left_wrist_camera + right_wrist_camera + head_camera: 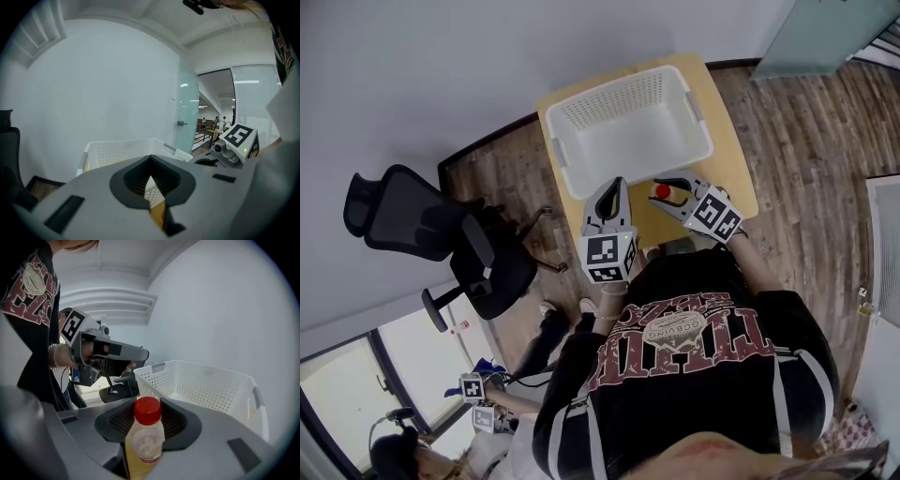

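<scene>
My right gripper (pixel 667 193) is shut on a small clear bottle with a red cap (pixel 662 191), held upright just in front of the white perforated basket (pixel 609 94). In the right gripper view the bottle (pixel 146 439) stands between the jaws of that gripper (pixel 145 451), with yellowish liquid low down, and the basket (pixel 206 380) is close behind. My left gripper (pixel 616 187) hovers beside it at the basket's near rim. Its jaws (pixel 152 190) are pressed together with nothing between them. The basket (pixel 117 150) looks empty.
The basket stands on a small wooden table (pixel 736 178) against a white wall. A black office chair (pixel 441 234) stands to the left on wood flooring. A glass door (pixel 825 33) is at the far right. Another person with marker cubes (pixel 473 389) is at the lower left.
</scene>
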`<state>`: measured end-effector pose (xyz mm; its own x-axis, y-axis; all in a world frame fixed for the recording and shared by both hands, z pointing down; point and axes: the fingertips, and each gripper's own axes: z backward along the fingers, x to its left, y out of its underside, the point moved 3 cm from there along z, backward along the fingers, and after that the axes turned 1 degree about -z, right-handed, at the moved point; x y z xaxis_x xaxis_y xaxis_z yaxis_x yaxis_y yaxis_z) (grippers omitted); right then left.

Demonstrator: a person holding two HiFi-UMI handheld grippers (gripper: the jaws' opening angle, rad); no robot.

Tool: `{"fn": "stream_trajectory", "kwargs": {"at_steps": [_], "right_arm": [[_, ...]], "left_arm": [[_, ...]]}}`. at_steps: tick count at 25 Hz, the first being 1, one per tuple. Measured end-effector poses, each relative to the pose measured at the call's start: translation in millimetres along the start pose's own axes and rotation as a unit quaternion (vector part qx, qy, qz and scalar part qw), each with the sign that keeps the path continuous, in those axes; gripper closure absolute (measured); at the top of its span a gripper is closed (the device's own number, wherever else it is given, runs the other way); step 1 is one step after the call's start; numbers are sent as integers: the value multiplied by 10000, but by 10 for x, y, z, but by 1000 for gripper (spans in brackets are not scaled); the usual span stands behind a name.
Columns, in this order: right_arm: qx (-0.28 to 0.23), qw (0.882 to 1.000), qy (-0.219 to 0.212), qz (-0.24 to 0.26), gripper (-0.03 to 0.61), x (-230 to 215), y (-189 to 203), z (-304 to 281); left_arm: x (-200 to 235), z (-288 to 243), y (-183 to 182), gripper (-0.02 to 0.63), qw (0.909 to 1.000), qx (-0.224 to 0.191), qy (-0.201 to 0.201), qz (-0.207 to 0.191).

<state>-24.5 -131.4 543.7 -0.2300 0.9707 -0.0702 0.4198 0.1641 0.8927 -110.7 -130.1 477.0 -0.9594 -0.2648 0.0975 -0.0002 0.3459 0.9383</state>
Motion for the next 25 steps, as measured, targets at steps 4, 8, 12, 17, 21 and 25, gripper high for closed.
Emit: {"fn": "stream_trajectory", "kwargs": {"at_steps": [4, 8, 12, 17, 21, 25], "right_arm": [[32, 10000, 1, -43, 414, 8, 49, -21], [45, 10000, -27, -28, 414, 26, 80, -31], [36, 9999, -76, 143, 414, 80, 92, -20], [36, 9996, -33, 264, 414, 143, 112, -17], [-21, 9997, 39, 234, 414, 129, 138, 7], [-62, 9997, 79, 233, 414, 154, 160, 60]], "left_arm": [[13, -10, -5, 583, 10000, 3, 5, 4], [4, -28, 14, 583, 10000, 24, 29, 27], [-13, -31, 23, 583, 10000, 25, 46, 37], [25, -36, 20, 583, 10000, 17, 26, 59], [28, -57, 24, 583, 10000, 10, 35, 57], [-32, -60, 34, 583, 10000, 22, 78, 53]]}}
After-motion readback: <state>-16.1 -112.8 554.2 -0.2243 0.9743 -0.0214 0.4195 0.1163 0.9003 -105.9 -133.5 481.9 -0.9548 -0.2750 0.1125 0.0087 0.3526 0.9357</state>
